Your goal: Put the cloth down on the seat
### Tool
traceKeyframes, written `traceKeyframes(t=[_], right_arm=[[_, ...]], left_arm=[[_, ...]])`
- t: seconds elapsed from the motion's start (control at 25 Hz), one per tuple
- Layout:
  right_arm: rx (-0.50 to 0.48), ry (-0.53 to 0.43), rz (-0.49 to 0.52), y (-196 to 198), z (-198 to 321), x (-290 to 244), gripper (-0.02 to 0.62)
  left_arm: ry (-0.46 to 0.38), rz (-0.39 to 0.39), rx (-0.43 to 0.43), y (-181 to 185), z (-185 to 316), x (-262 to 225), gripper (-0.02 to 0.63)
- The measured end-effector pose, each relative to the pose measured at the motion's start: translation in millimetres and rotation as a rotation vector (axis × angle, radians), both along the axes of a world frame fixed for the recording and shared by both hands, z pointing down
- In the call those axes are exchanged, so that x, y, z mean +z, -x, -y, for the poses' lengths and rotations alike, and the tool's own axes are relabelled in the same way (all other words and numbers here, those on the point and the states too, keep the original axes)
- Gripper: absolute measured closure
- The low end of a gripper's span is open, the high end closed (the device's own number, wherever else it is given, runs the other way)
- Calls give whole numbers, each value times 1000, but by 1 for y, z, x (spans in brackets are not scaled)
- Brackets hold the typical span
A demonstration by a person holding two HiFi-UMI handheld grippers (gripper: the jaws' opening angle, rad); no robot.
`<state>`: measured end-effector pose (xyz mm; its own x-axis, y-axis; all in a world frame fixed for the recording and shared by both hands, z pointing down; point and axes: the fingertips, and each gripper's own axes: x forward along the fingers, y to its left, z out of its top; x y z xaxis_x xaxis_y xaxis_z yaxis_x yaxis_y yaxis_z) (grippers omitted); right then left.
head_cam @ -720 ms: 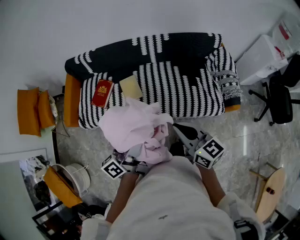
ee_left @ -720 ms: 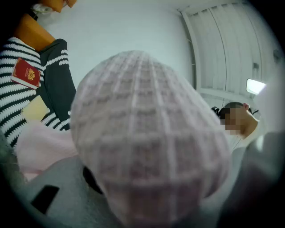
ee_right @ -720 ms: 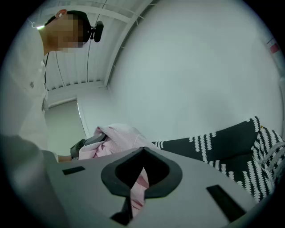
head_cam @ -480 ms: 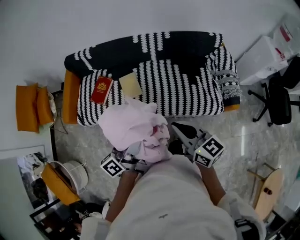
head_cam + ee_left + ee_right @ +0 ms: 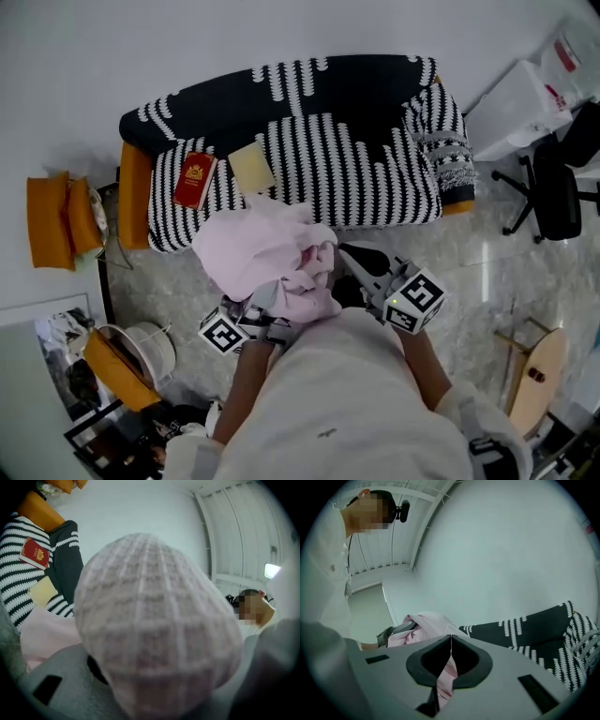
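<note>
Cloth [image 5: 262, 255] hardly moved, still centre frame, short of sofa [image 5: 375, 173]; left hand-held gripper [image 5: 261, 314], right hand-held gripper [image 5: 450, 641] both clamped on it; lowering pending

Seat [image 5: 375, 178] far centre; book [image 5: 194, 179] & pad [image 5: 251, 168] on its left end. Cloth [image 5: 258, 253] just near of seat, betw. left claw [image 5: 264, 307] & right claw [image 5: 349, 253].

- The left gripper [image 5: 260, 315] has its jaw tips buried in the pink cloth [image 5: 255, 251] (from the head view only its marker cube and body show).
- In the left gripper view the cloth is a blurred bulge that covers much of the seat [image 5: 14, 576].
- The red booklet [image 5: 194, 179], at the seat's left edge: the print is too small to read.
- The office chair [image 5: 560, 192] is cut by the picture's right edge.
</note>
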<state>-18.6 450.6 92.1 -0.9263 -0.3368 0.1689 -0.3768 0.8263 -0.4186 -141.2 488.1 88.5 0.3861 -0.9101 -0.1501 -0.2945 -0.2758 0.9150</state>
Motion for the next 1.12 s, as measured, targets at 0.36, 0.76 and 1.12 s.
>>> traceKeyframes(t=[0.36,0.76,1.12], right_arm=[[63,37,-64,-55,28,18,586],[138,71,-64,-103,32,25,586],[221,125,-98,-117,41,40,586]], left_arm=[[27,-2,20,-45,30,10,334],[11,-62,36,-87,47,6,331],[27,-74,67,-98,64,4,333]])
